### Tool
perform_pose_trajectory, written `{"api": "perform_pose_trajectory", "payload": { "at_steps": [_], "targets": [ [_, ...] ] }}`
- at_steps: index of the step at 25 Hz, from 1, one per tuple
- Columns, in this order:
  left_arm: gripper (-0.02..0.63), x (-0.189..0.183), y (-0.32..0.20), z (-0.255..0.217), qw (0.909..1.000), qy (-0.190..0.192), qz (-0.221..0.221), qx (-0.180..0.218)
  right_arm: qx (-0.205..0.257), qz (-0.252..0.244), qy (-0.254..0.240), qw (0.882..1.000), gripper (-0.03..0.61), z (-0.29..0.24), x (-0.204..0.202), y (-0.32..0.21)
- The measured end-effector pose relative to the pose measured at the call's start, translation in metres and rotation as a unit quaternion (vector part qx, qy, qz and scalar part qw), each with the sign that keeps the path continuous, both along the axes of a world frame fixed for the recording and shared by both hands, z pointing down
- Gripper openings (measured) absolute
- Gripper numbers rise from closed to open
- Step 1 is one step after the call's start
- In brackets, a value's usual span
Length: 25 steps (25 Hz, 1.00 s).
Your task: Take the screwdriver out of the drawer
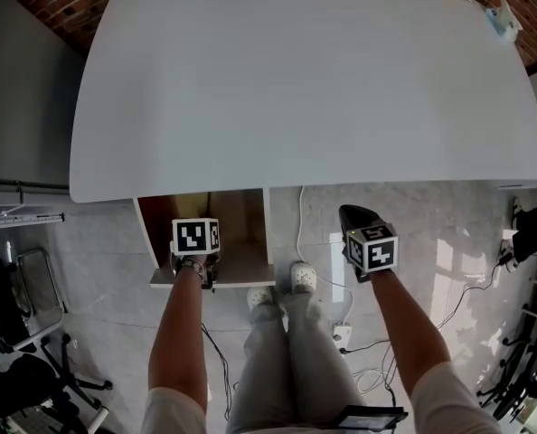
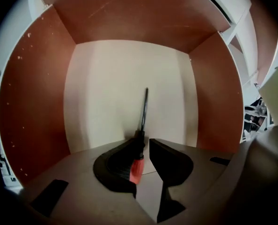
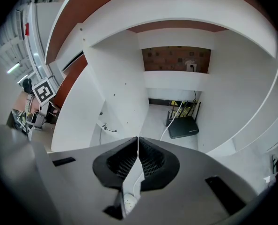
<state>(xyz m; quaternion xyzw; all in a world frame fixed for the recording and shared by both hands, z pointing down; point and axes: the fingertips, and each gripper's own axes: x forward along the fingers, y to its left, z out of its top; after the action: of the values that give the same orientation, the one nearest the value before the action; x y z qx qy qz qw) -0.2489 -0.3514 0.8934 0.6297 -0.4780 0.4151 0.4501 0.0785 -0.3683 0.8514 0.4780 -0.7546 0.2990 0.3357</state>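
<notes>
No readable text; no numbers (square markers (image 1: 196,236) only)

the drawer (image 1: 246,265) sticks out under the surface's (image 1: 305,80) near edge, at left. inside, the screwdriver (image 2: 142,121) lies between the left claw's (image 2: 144,143) jaws. the right claw (image 1: 363,233) is right of the drawer.

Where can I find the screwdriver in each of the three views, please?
Head view: not visible; only the open drawer shows.
Left gripper view: lower centre, the screwdriver lies between the left tool's jaws.
Right gripper view: not in it.
Shared landmark: the drawer's brown walls, in the head and left gripper views.
</notes>
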Motion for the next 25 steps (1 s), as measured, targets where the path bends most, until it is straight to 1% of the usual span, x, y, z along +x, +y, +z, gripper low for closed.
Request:
{"api": "perform_pose_trajectory", "payload": {
  "at_steps": [2,4,7,11,13,15,21,25],
  "targets": [
    [0.101,-0.003,-0.001,0.005,0.9999,-0.002,-0.015,-0.008,-0.001,0.000,0.002,1.000,0.020,0.002,0.000,-0.001],
    [0.090,-0.005,-0.002,0.007,0.9996,-0.017,-0.020,-0.010,-0.001,0.001,0.001,1.000,0.021,0.002,0.000,-0.003],
    [0.070,-0.006,-0.004,0.008,0.9993,-0.036,-0.004,-0.010,-0.001,-0.001,0.004,1.000,0.020,0.003,0.001,-0.004],
    [0.061,-0.006,-0.002,0.007,0.9992,-0.030,0.023,-0.011,0.000,-0.003,0.003,1.000,0.020,0.003,-0.001,-0.003],
    [0.060,-0.005,-0.002,0.005,0.9993,-0.024,0.029,-0.007,-0.001,-0.004,0.002,1.000,0.020,0.002,-0.003,0.000],
    [0.058,-0.002,-0.002,0.001,0.9995,-0.017,0.026,0.004,0.000,-0.007,0.001,1.000,0.021,-0.001,-0.005,0.002],
    [0.058,0.007,-0.005,-0.025,0.9980,0.004,0.032,0.055,0.020,-0.023,0.000,1.000,0.020,-0.014,-0.009,0.007],
    [0.058,0.007,-0.002,-0.040,0.9960,0.017,0.034,0.081,0.034,-0.014,-0.006,0.999,0.020,-0.022,-0.007,0.013]
  ]
}}
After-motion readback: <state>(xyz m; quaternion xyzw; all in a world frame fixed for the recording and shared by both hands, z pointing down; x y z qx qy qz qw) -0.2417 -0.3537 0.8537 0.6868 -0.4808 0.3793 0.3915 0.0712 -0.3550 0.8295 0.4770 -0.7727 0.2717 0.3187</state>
